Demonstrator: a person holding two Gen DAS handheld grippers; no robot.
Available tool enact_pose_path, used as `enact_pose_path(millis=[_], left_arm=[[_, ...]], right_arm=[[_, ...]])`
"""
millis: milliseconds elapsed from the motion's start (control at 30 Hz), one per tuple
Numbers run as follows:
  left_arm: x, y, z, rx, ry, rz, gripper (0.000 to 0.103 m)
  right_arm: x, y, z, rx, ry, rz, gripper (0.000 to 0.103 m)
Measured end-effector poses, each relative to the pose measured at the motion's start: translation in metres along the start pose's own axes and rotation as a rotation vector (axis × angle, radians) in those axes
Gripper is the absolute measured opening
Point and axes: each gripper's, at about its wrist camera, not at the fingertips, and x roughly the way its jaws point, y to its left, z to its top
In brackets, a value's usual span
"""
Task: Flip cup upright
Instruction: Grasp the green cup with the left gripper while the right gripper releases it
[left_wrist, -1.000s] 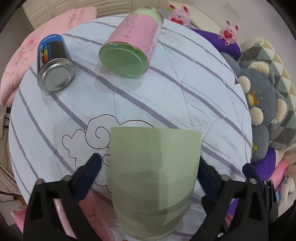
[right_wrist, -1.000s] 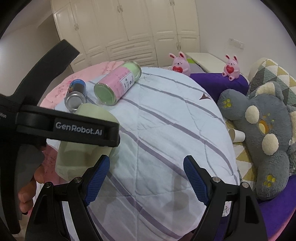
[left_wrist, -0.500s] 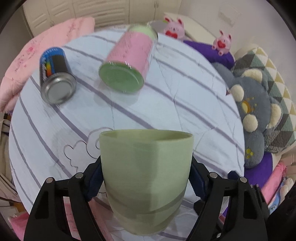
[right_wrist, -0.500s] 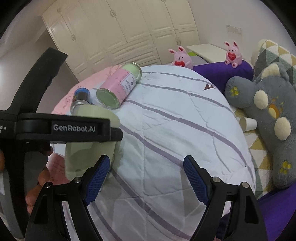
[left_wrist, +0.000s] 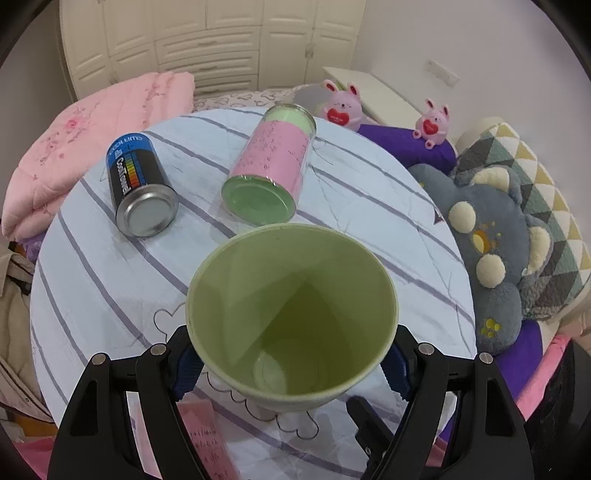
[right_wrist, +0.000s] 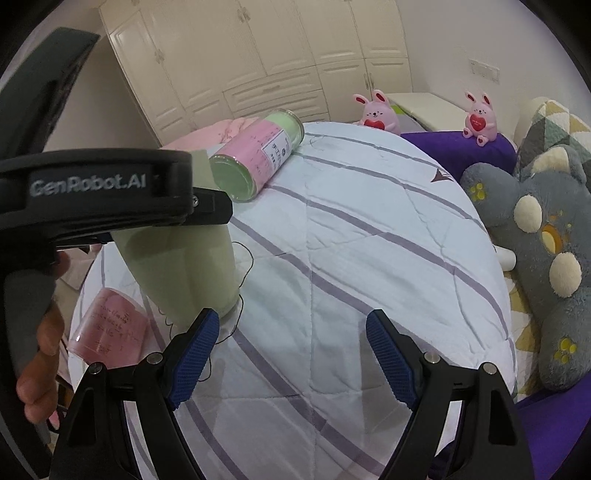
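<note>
A pale green cup (left_wrist: 291, 317) is held in my left gripper (left_wrist: 291, 365), whose blue pads press on its two sides. Its open mouth faces up toward the camera and its inside looks empty. In the right wrist view the cup (right_wrist: 184, 266) stands nearly upright with its base at the striped cloth (right_wrist: 332, 240), under the left gripper's body. I cannot tell if the base touches the cloth. My right gripper (right_wrist: 291, 354) is open and empty, just right of the cup.
A pink-labelled jar (left_wrist: 269, 170) and a black and blue can (left_wrist: 138, 184) lie on their sides at the far part of the round table. A pink cup (right_wrist: 107, 328) lies near the cup. Plush toys (left_wrist: 495, 251) crowd the right side.
The left gripper has closed on the cup and turned it from mouth-away to mouth-up. The right gripper has stayed open beside it.
</note>
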Motion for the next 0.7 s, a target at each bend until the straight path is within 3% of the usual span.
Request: enact_pose_path(millis=[433,600,700], left_arm=[[-0.008,-0.001,-0.016,0.035,-0.004,0.007,0.081],[-0.014,0.0,-0.019,0.051,-0.028,0.043,0.094],[-0.017,0.003,-0.021,0.049,-0.032,0.047,0.095]], right_arm=[[0.003,0.009,-0.001,-0.025,0.004,-0.011,0.083],[0.002,0.01,-0.001,-0.026,-0.004,-0.007,0.083],[0.001,0.011,-0.001,-0.025,-0.01,-0.005,0.083]])
